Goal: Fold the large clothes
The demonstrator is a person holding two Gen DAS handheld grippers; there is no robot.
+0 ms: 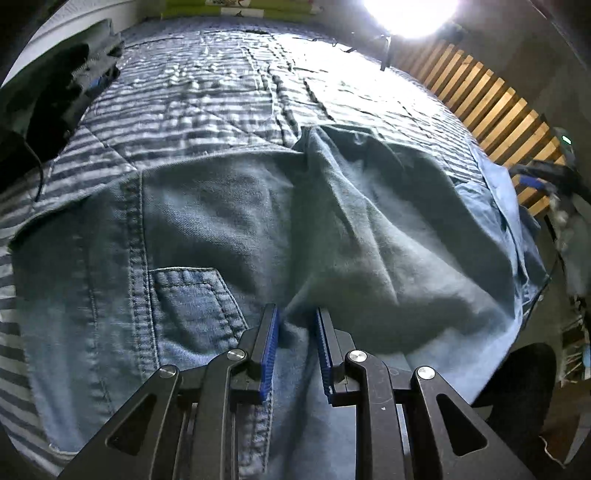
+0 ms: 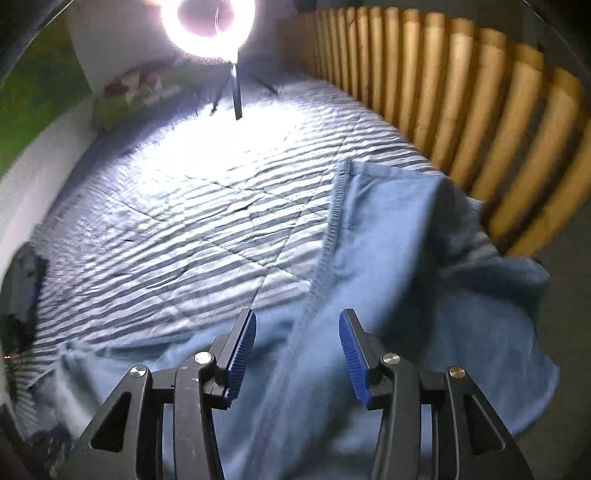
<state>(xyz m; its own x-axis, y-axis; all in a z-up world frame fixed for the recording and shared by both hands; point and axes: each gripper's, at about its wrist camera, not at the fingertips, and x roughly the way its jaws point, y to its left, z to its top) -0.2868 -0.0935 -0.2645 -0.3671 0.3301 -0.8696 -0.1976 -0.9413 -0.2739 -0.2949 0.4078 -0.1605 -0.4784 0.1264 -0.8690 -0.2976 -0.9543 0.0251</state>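
Observation:
A light blue denim shirt (image 1: pixel 207 229) lies on a striped quilt (image 1: pixel 207 96), its chest pocket (image 1: pixel 192 295) facing up on the left. A fold showing the paler inside (image 1: pixel 388 229) is raised over the right half. My left gripper (image 1: pixel 297 321) sits low over the shirt, its jaws narrowed with the edge of that raised fold pinched between them. In the right wrist view the shirt (image 2: pixel 406 258) drapes toward the bed's right edge. My right gripper (image 2: pixel 297 325) hovers open above it, a stitched seam (image 2: pixel 328 236) running between the fingers.
A ring light (image 2: pixel 208 26) on a tripod stands on the far part of the quilt (image 2: pixel 177 221). A wooden slatted panel (image 2: pixel 461 92) borders the bed on the right. Dark clothes (image 1: pixel 55 92) are piled at the far left. Green pillows (image 2: pixel 125 99) lie at the head.

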